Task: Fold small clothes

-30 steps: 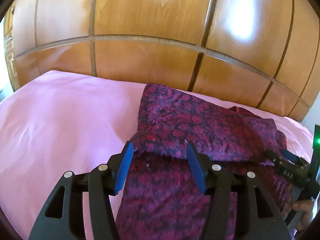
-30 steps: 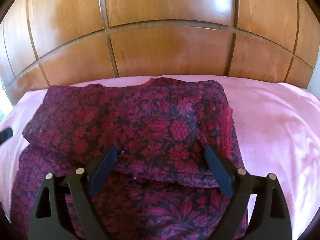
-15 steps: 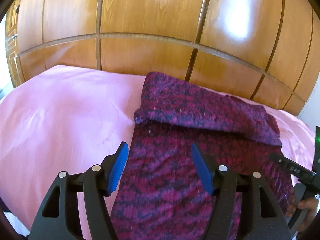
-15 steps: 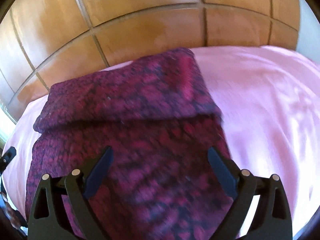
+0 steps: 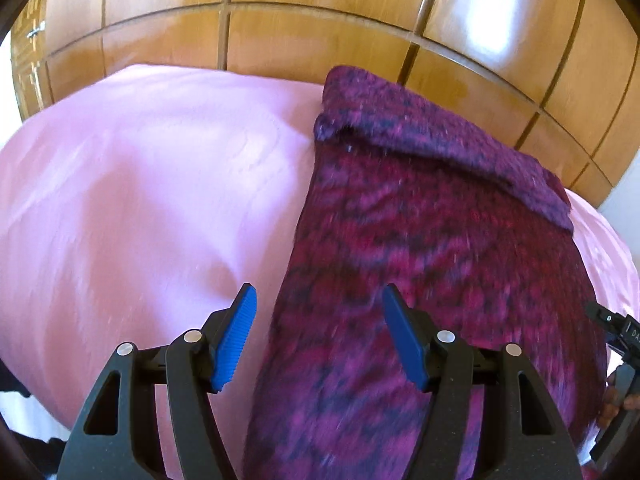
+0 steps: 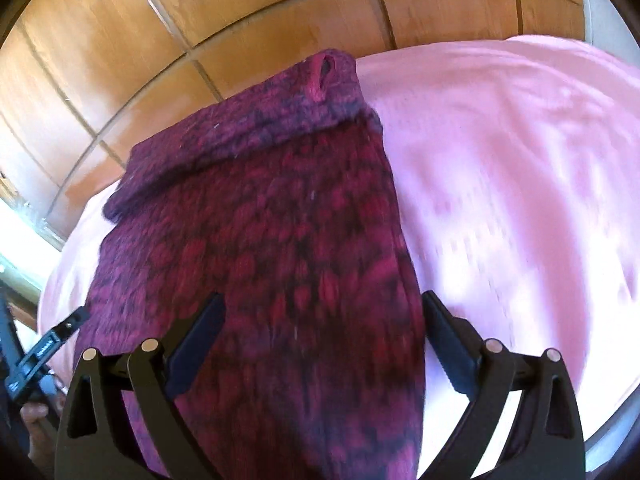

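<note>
A dark red and purple floral garment (image 5: 420,248) lies lengthwise on a pink sheet (image 5: 140,200), its far end folded back over itself as a flap (image 5: 420,140). My left gripper (image 5: 319,294) hovers open above the garment's left edge, blue pads apart with nothing pinched. In the right wrist view the same garment (image 6: 272,240) runs away from me, flap (image 6: 260,128) at the far end. My right gripper (image 6: 322,299) stands wide open over the garment's near right part, holding nothing. Both views are motion-blurred.
A glossy wooden panelled wardrobe (image 5: 320,32) stands right behind the bed. Bare pink sheet (image 6: 500,160) spreads to the right of the garment. The other gripper's tip (image 5: 616,328) shows at the right edge, and the left one (image 6: 48,344) with a hand (image 6: 36,428) at lower left.
Both grippers have drawn back from the folded flap toward the garment's near end, leaving the flap lying far ahead. The left jaws spread a little wider. The right view has rolled.
</note>
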A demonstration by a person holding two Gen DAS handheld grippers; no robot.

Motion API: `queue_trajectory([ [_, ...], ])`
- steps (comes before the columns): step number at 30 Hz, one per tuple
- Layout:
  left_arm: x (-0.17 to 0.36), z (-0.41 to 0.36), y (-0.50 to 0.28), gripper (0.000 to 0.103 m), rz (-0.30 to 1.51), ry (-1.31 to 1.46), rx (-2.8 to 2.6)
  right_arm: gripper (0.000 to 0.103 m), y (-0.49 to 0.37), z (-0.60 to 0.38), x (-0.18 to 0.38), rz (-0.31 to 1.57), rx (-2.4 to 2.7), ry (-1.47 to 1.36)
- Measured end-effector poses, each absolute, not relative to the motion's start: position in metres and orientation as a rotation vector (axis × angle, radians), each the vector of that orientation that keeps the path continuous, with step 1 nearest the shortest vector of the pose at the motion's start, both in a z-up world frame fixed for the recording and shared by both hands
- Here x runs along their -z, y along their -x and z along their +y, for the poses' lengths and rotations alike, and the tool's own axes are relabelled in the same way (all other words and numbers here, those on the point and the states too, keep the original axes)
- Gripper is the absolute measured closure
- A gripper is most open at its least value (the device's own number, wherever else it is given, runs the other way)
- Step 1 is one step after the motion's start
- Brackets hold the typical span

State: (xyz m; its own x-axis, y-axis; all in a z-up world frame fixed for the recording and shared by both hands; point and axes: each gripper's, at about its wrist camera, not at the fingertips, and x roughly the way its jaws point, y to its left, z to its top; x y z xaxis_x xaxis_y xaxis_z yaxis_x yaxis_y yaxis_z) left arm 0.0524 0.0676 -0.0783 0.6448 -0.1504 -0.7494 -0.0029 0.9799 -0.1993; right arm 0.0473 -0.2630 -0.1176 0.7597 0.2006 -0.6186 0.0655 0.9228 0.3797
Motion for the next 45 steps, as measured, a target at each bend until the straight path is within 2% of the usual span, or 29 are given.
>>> queue_trajectory([
  [5, 0.09, 0.083, -0.018, 0.042, 0.914, 0.234, 0.14, 0.01, -0.013, -0.265, 0.125, 0.731, -0.124, -0.43],
  [8, 0.091, 0.084, 0.003, 0.048, 0.925, 0.211, 0.183, 0.027, 0.006, -0.263, 0.128, 0.776, -0.152, -0.421],
  [10, 0.092, 0.083, 0.015, 0.053, 0.948, 0.194, 0.223, 0.041, 0.019, -0.259, 0.133, 0.822, -0.166, -0.382],
  [12, 0.094, 0.081, 0.022, 0.054, 0.979, 0.182, 0.256, 0.048, 0.033, -0.256, 0.143, 0.889, -0.18, -0.37],
  [14, 0.096, 0.08, 0.028, 0.062, 1.0, 0.174, 0.281, 0.051, 0.043, -0.252, 0.157, 0.963, -0.219, -0.363],
  [16, 0.097, 0.078, 0.033, 0.083, 1.01, 0.165, 0.308, 0.061, 0.049, -0.244, 0.171, 1.021, -0.251, -0.353],
  [19, 0.084, 0.083, 0.036, 0.087, 0.998, 0.205, 0.359, 0.078, 0.051, -0.238, 0.168, 1.023, -0.294, -0.352],
  [22, 0.066, 0.091, 0.029, 0.088, 0.976, 0.27, 0.412, 0.081, 0.054, -0.239, 0.138, 0.945, -0.399, -0.392],
  [27, 0.041, 0.099, 0.008, 0.089, 0.918, 0.421, 0.494, 0.083, 0.045, -0.25, 0.09, 0.759, -0.513, -0.519],
  [30, 0.038, 0.097, -0.02, 0.089, 0.906, 0.491, 0.514, 0.083, 0.02, -0.259, 0.082, 0.702, -0.496, -0.618],
  [35, 0.041, 0.094, -0.086, 0.09, 0.932, 0.626, 0.513, 0.083, -0.032, -0.275, 0.082, 0.674, -0.374, -0.727],
  [38, 0.049, 0.089, -0.128, 0.089, 0.993, 0.691, 0.467, 0.084, -0.072, -0.282, 0.089, 0.721, -0.285, -0.806],
  [40, 0.056, 0.085, -0.154, 0.084, 1.035, 0.719, 0.412, 0.082, -0.088, -0.294, 0.091, 0.731, -0.258, -0.826],
  [41, 0.059, 0.086, -0.159, 0.079, 1.047, 0.743, 0.393, 0.08, -0.093, -0.295, 0.092, 0.73, -0.241, -0.826],
  [42, 0.062, 0.089, -0.167, 0.068, 1.058, 0.805, 0.393, 0.074, -0.099, -0.297, 0.094, 0.732, -0.229, -0.847],
  [43, 0.064, 0.094, -0.171, 0.06, 1.061, 0.872, 0.392, 0.062, -0.102, -0.301, 0.097, 0.732, -0.248, -0.886],
  [44, 0.063, 0.099, -0.173, 0.056, 1.054, 0.906, 0.391, 0.056, -0.103, -0.304, 0.097, 0.709, -0.287, -0.925],
  [45, 0.057, 0.106, -0.171, 0.047, 1.005, 0.908, 0.37, 0.04, -0.105, -0.308, 0.095, 0.677, -0.315, -0.945],
])
